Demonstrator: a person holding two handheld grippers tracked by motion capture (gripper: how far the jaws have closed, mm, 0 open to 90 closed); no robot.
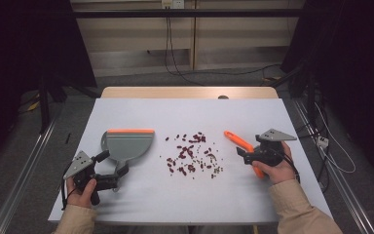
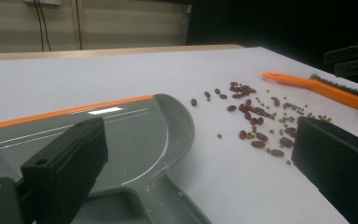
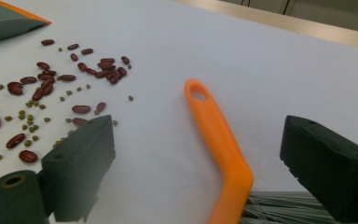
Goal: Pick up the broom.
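From above, the left gripper (image 1: 108,168) sits open over the grey dustpan's (image 1: 128,146) handle, beans (image 1: 191,155) scattered mid-table. The right gripper view shows the right gripper (image 3: 193,172) open, astride the orange brush (image 3: 219,144), its bristles (image 3: 284,207) low between the jaws.

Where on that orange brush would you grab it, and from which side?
Probably on the straight orange handle of the brush, between the hanging hole and the bend before the bristles. It lies flat on the table with clear space on both sides, so the right tool, already open and straddling it, could come straight down from above and close across its narrow width.
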